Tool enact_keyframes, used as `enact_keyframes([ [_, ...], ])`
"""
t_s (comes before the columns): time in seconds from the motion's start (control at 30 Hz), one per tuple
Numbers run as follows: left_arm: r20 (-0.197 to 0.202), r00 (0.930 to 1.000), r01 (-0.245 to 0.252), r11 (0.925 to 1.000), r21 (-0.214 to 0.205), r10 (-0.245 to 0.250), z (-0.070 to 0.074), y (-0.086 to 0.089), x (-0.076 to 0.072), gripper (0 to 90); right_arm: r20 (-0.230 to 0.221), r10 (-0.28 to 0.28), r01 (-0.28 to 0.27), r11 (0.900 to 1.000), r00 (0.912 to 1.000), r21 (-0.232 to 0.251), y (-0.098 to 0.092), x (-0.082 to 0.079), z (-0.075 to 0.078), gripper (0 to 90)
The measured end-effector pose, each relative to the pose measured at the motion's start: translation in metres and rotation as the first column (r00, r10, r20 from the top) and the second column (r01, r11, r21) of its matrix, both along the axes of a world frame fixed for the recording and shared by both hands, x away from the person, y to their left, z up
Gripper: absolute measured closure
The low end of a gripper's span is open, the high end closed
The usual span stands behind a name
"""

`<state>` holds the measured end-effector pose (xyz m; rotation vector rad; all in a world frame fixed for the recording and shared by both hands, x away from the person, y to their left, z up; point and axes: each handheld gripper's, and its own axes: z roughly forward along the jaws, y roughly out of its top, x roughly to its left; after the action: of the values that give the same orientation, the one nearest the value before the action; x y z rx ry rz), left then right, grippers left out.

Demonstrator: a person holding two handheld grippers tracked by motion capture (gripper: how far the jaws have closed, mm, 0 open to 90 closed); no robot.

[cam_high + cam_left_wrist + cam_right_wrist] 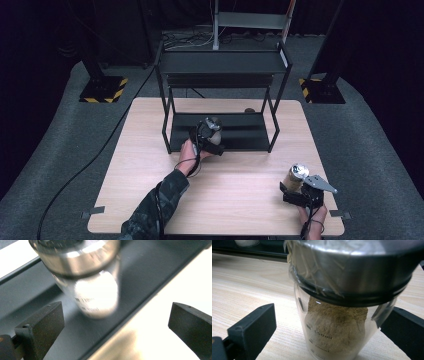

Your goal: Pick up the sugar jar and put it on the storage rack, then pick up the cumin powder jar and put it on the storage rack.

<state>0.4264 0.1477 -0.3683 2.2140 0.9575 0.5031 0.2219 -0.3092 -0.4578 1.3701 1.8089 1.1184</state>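
On the left, the left gripper [212, 135] hangs at the front edge of the black rack's [220, 131] bottom shelf, its jaws spread wide with nothing between them. Just ahead of it, in the left gripper view, a jar with white powder [96, 293] and a shiny metal lid stands upright on that shelf, clear of both pads. The jar looks blurred there, so its label cannot be read. My reading is that this jar has been placed and the placing step on this side is done. The next move for this gripper calls for backing straight off the shelf without clipping the jar or the rack's front rail.

On the right, near the front right corner of the desk [150, 200], the right gripper [295, 189] stands around a second jar [337, 337]. This one is clear glass with measuring marks, filled well up with brown powder, and capped by a metal lid [354, 267] with film tucked under it. The jaws sit at either side of the glass, but whether the pads press on it I cannot tell. It rests upright on the desk. This jar likely goes to the rack next, which calls for a firm grip below the lid and a level carry.
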Motion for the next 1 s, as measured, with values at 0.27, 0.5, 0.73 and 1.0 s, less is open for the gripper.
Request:
enact_keyframes([
  [0.27, 0.020, 0.9992, 0.035, 0.9993, -0.014, -0.035, -0.006, 0.020, -0.024, 0.4, 0.000, -0.003, 0.003, 1.0000, 1.0000, -0.009, 0.002, 0.000, 0.000, 0.0],
  [0.5, 0.025, 0.9959, 0.087, 0.9961, -0.013, -0.087, -0.017, 0.037, -0.052, 0.5, 0.000, 0.002, -0.002, 0.9997, 1.0000, -0.022, 0.003, 0.000, 0.001, 0.0],
  [0.73, -0.002, 0.9970, 0.077, 0.9970, -0.010, -0.077, -0.032, 0.055, -0.082, 0.2, 0.004, -0.003, 0.003, 0.9998, 1.0000, -0.022, 0.004, -0.001, 0.000, 0.0],
  [1.0, -0.058, 0.9977, 0.030, 0.9982, -0.051, -0.033, -0.052, 0.079, -0.116, 0.2, 0.001, -0.004, 0.004, 0.9998, 1.0000, -0.020, 0.004, -0.001, 0.000, 0.0],
])
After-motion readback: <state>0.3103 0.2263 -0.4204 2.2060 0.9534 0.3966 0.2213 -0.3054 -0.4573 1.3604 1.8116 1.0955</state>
